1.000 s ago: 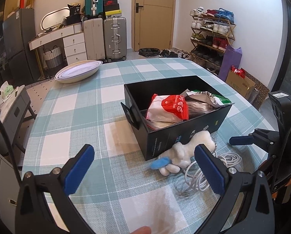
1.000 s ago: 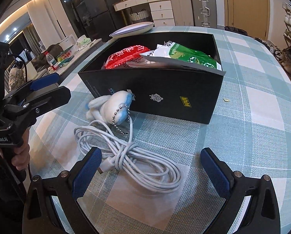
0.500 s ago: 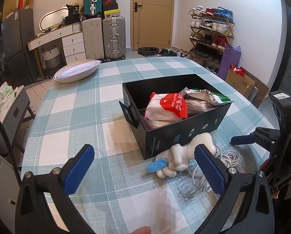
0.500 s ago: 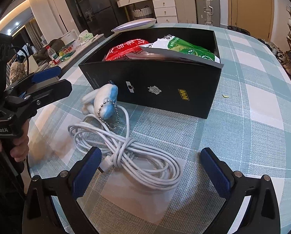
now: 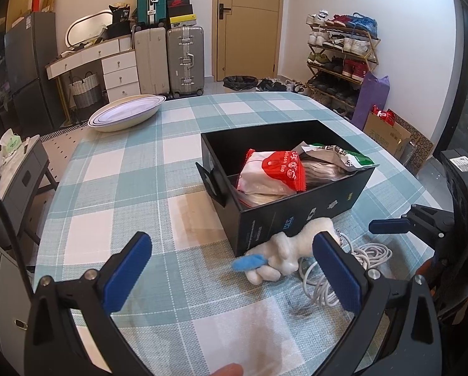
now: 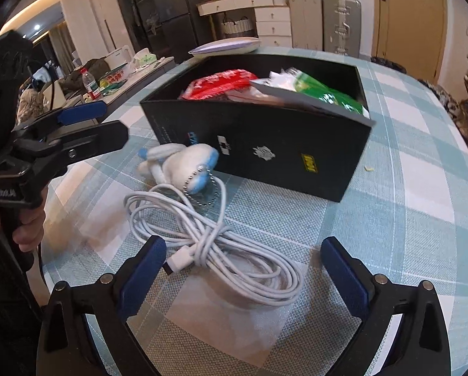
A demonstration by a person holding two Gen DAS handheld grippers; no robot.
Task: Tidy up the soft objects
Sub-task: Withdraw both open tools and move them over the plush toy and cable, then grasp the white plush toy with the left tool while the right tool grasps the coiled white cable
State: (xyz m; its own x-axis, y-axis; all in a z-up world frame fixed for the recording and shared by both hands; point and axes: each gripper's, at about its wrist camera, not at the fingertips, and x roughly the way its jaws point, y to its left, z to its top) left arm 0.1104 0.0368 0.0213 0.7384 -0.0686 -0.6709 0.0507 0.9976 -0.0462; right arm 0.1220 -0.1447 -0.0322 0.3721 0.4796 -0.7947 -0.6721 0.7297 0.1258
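Observation:
A white and blue plush toy (image 5: 284,252) lies on the checked tablecloth against the near wall of a black box (image 5: 299,216); it also shows in the right wrist view (image 6: 184,163). A coiled white cable (image 6: 215,244) lies beside it. The box (image 6: 265,147) holds a red and white bag (image 5: 271,172) and a green and white bag (image 6: 325,94). My left gripper (image 5: 234,275) is open and empty, just short of the toy. My right gripper (image 6: 243,275) is open and empty, over the cable.
A white oval dish (image 5: 126,116) sits at the table's far left. A side table (image 5: 11,169) with tissues stands left of the table. Suitcases (image 5: 184,59), drawers and a shoe rack (image 5: 340,59) line the far walls.
Both grippers have shifted slightly; the right one has moved closer over the cable. The toy, cable and box lie where they were. Both grippers stay open.

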